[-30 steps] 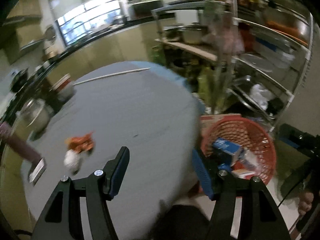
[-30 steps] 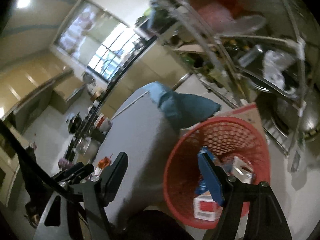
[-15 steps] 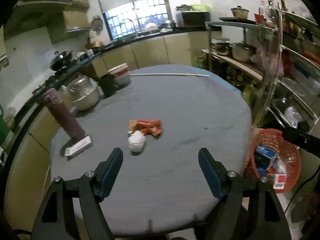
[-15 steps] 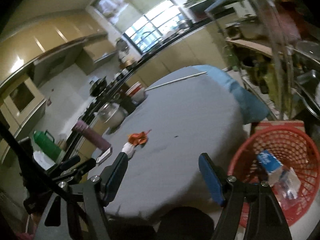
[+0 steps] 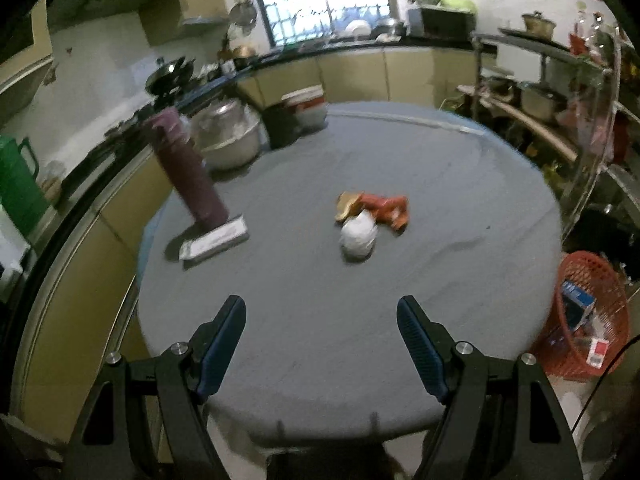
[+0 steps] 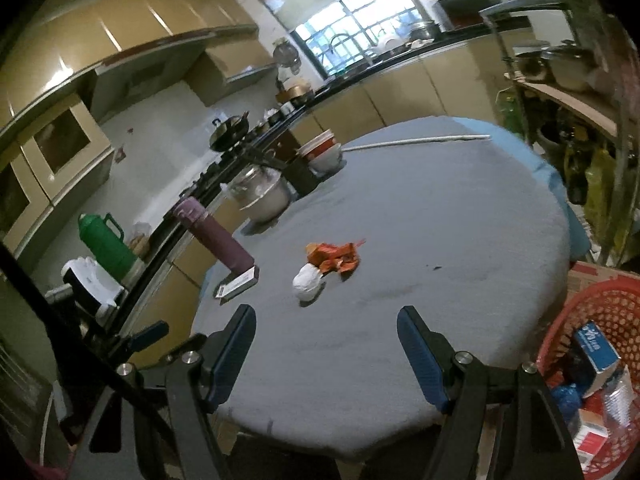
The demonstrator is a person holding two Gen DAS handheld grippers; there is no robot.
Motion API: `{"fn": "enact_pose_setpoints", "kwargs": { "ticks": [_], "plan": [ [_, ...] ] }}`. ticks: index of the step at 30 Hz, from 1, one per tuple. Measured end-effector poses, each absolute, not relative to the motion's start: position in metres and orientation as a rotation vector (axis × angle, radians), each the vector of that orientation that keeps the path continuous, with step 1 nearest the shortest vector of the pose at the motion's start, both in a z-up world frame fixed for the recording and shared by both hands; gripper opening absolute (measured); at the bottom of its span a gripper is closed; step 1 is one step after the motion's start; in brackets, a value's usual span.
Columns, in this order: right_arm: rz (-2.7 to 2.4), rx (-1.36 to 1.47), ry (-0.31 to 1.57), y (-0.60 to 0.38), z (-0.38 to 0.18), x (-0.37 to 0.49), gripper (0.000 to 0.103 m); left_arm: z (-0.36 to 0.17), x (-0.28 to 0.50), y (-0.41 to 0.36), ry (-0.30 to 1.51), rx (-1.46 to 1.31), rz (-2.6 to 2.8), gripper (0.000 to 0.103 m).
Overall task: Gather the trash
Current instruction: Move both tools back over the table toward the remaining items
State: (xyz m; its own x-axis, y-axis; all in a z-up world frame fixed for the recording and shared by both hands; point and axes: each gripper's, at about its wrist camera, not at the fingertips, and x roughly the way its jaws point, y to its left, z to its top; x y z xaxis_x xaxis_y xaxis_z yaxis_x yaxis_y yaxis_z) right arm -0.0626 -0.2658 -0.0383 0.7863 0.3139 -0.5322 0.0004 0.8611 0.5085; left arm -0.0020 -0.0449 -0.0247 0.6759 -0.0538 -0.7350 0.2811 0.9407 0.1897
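A crumpled white paper ball [image 5: 359, 235] and an orange snack wrapper [image 5: 384, 208] lie together mid-table on the round grey table [image 5: 320, 300]. They also show in the right wrist view: the ball [image 6: 307, 282] and the wrapper [image 6: 334, 258]. A red mesh basket [image 5: 588, 316] with cartons in it stands on the floor at the table's right; it also shows in the right wrist view [image 6: 600, 312]. My left gripper [image 5: 320, 344] is open and empty above the near table edge. My right gripper [image 6: 326, 350] is open and empty, also short of the trash.
A maroon flask [image 5: 188, 172] stands at the table's left with a flat white box [image 5: 214, 240] beside it. A metal pot [image 5: 228, 136], a dark cup [image 5: 282, 126] and stacked bowls [image 5: 306, 104] sit at the back. A white stick [image 6: 416, 142] lies at the far edge. Metal shelving [image 5: 580, 120] stands to the right.
Both grippers have swung left, away from the red basket, and now face the table. The trash has come to the middle of both views. Both jaws stay open.
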Motion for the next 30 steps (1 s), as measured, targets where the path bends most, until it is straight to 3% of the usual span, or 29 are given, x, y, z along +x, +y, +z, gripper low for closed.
{"fn": "enact_pose_setpoints", "kwargs": {
  "ticks": [10, 30],
  "plan": [
    [0.170, 0.430, 0.752, -0.233, -0.059, -0.052, 0.076, -0.072, -0.004, -0.028, 0.997, 0.306, -0.173, 0.078],
    [0.180, 0.460, 0.803, -0.230, -0.079, -0.043, 0.076, -0.094, 0.000, -0.015, 1.049, 0.300, -0.141, 0.078]
  ]
}}
